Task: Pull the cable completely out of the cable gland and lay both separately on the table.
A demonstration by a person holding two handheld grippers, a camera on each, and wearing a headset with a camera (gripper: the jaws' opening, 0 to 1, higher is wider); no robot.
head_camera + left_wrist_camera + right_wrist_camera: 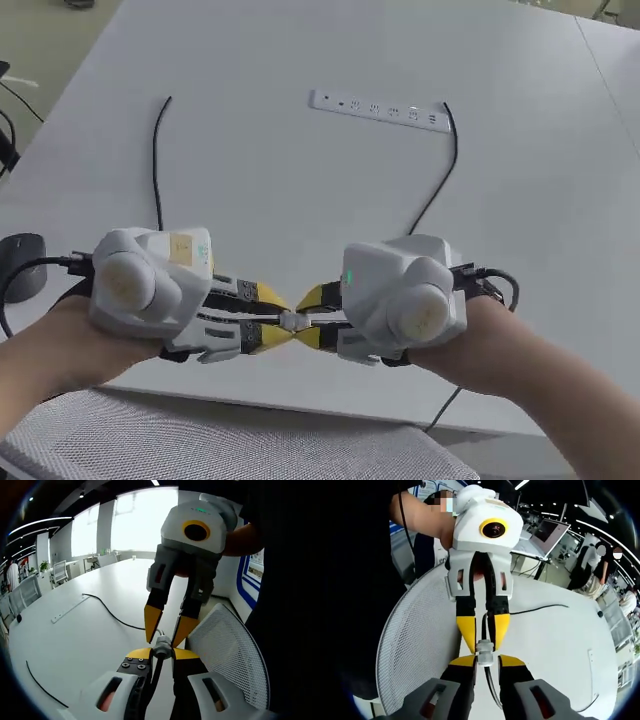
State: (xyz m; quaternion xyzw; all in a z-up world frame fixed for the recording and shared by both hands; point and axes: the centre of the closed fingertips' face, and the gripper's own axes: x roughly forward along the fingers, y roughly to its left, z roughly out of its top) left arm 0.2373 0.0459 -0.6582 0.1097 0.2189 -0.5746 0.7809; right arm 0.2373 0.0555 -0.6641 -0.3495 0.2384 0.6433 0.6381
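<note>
The small grey cable gland (293, 322) hangs above the table's near edge, pinched between the yellow tips of both grippers, which meet head-on. My left gripper (268, 325) comes in from the left. In its own view the gland (161, 647) sits at its tips (162, 655) and a dark cable (154, 676) runs back between its jaws. My right gripper (312, 322) comes in from the right. In its own view the gland (485, 654) is clamped between its tips (486, 661). Which jaws bear on the gland and which on the cable is hard to tell.
A white power strip (378, 110) lies at the far middle of the white table (300, 190), its black cord (438, 190) trailing toward the near edge. A loose black cable (157, 165) lies at the left. A dark object (20, 265) sits at the left edge. A mesh chair (200, 440) is below.
</note>
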